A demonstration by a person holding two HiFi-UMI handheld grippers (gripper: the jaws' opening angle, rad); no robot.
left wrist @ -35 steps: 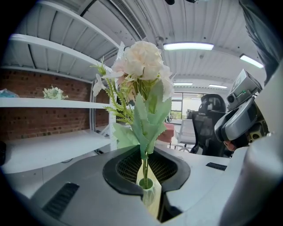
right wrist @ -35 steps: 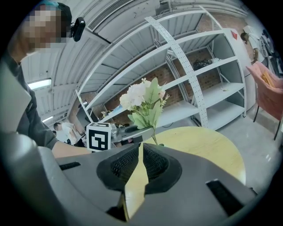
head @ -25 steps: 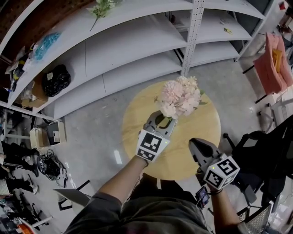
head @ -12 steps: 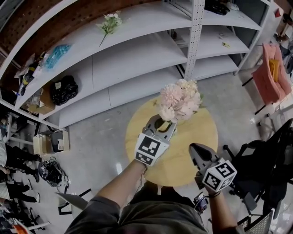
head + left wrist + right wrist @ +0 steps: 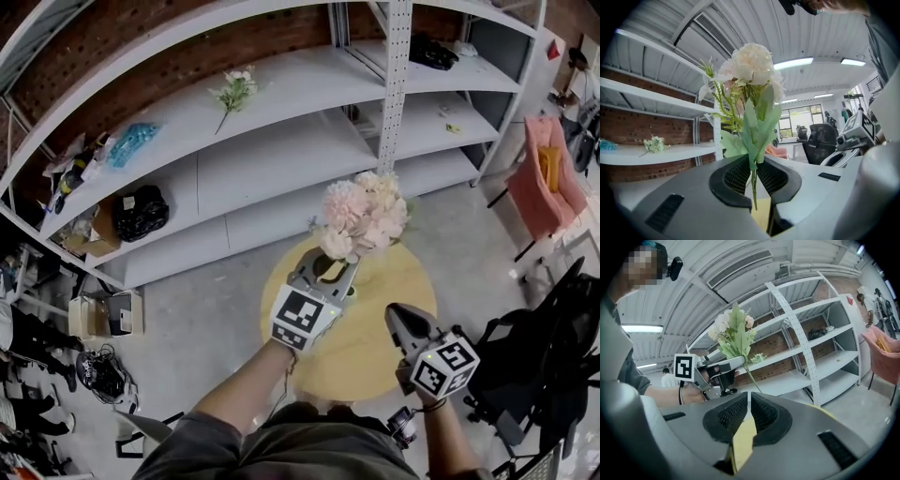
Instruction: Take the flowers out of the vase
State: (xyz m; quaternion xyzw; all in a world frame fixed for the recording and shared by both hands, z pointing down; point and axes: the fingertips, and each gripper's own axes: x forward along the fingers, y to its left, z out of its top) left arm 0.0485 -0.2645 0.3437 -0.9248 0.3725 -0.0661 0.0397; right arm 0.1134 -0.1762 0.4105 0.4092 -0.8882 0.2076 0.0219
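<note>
My left gripper is shut on the thin green stem of a bunch of pale pink flowers. It holds the bunch upright in the air above the round wooden table. In the left gripper view the blooms and leaves rise straight up from the pads. My right gripper hovers to the right, lower and nearer to me, its jaws together with nothing between them. From the right gripper view I see the left gripper with the bunch. I can make out no vase.
White metal shelving with an upright post stands behind the table. Another small flower sprig lies on a shelf, and a black bag sits lower left. A black chair and a pink seat are at the right.
Both grippers have risen, the left one more. The flower bunch has gone up with the left gripper, higher above the table. The head view now takes in more of the shelves.
</note>
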